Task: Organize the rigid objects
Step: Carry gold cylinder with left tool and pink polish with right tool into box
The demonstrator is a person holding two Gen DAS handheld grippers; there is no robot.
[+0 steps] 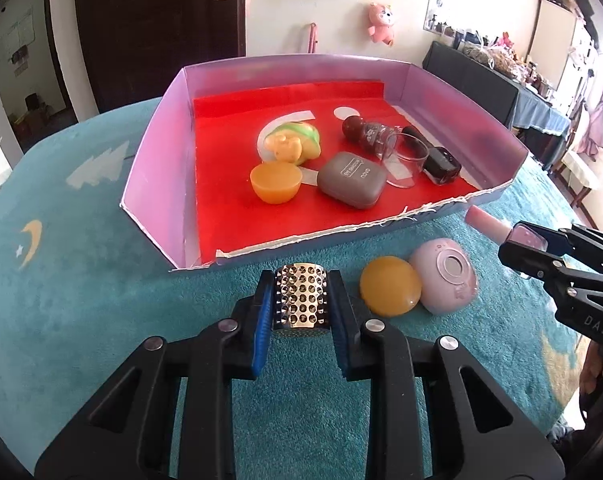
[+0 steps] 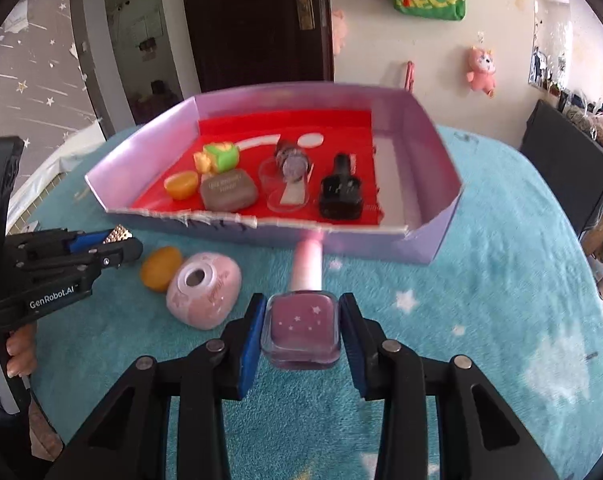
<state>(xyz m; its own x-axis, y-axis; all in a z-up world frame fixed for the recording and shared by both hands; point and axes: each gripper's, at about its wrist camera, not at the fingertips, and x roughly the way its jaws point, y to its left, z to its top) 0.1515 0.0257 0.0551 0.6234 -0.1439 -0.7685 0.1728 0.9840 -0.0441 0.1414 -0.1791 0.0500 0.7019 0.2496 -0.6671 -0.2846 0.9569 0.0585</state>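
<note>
My left gripper (image 1: 301, 300) is shut on a studded silver cylinder (image 1: 300, 298), just in front of the box's near edge. My right gripper (image 2: 303, 328) is shut on a pink nail polish bottle (image 2: 304, 326), cap pointing at the box; the bottle also shows in the left wrist view (image 1: 497, 226). The purple box (image 1: 157, 152) with a red floor holds a yellow-green toy (image 1: 293, 142), an orange half-shell (image 1: 275, 182), a grey case (image 1: 351, 180), a clear cup (image 1: 405, 156), a dark-capped bottle (image 1: 365, 130) and a black bottle (image 1: 437, 158).
On the teal cloth (image 1: 101, 300) in front of the box lie an orange half-shell (image 1: 389, 292) and a pink round case (image 1: 447, 276), between the two grippers. A dark door and a wall stand behind the table.
</note>
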